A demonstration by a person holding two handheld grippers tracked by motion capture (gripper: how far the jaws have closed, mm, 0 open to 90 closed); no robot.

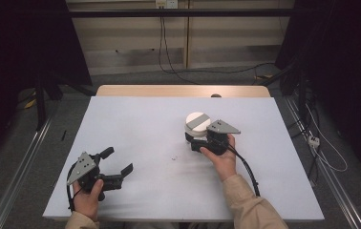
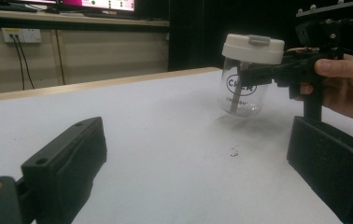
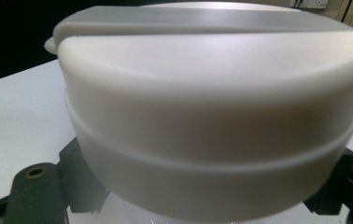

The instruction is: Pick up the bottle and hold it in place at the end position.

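At centre-right of the high view, the jar (image 1: 197,125) is gripped upright, clear of the counter (image 1: 135,124), by the right tongs (image 1: 196,141); the left tongs (image 1: 119,161), lower left, stand open and empty, well apart.

The jar (image 2: 243,88) is looking like clear glossy plastic under a smooth matt white lid (image 3: 212,116), sitting above the matt white table (image 1: 135,143) with its wood edge.
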